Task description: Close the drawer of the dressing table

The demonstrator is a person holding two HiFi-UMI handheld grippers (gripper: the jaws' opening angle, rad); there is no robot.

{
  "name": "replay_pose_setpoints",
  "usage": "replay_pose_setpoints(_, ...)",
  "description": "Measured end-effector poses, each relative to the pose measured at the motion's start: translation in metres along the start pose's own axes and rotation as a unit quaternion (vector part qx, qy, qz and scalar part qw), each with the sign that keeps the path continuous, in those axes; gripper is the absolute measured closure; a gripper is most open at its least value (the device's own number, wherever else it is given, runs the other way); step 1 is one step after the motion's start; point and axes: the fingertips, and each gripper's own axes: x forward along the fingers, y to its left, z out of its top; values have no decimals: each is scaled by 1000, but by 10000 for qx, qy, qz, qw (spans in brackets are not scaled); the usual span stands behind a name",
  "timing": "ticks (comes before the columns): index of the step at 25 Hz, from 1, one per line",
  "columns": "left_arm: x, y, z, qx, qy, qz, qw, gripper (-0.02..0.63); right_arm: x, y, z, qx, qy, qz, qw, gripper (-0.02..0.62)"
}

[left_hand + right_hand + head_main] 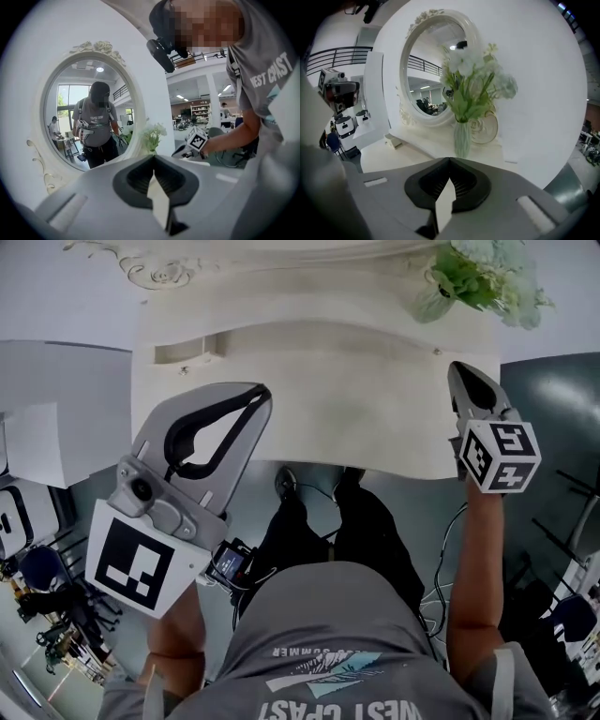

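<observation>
Left gripper point(259, 396) and right gripper point(457, 369) hovered over the cream dressing table point(356, 399), jaws clenched on nothing. Only the head view looked down on the small drawer point(185, 352), jutting out at the tabletop's back left; its contents couldn't be seen. Only the left gripper view caught the person reflected in the oval mirror point(89, 112). Only the right gripper view showed the ribbed vase point(462, 138) holding white flowers point(473, 70).

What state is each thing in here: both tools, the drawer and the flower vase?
Left tool: shut, nothing held.
Right tool: shut, nothing held.
Drawer: partly open, its front standing out.
Flower vase: upright.
</observation>
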Motion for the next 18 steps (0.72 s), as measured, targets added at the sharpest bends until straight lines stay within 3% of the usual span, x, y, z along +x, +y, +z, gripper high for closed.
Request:
replay_pose_setpoints(10, -50, -12, 42, 294, -407, 10, 9987, 603, -95, 59, 95, -398, -922, 311, 9945, 594)
replay_pose_setpoints(18, -89, -21, 60, 463, -644, -34, 9968, 603, -166, 126, 152, -863, -1387, 548, 9850, 595)
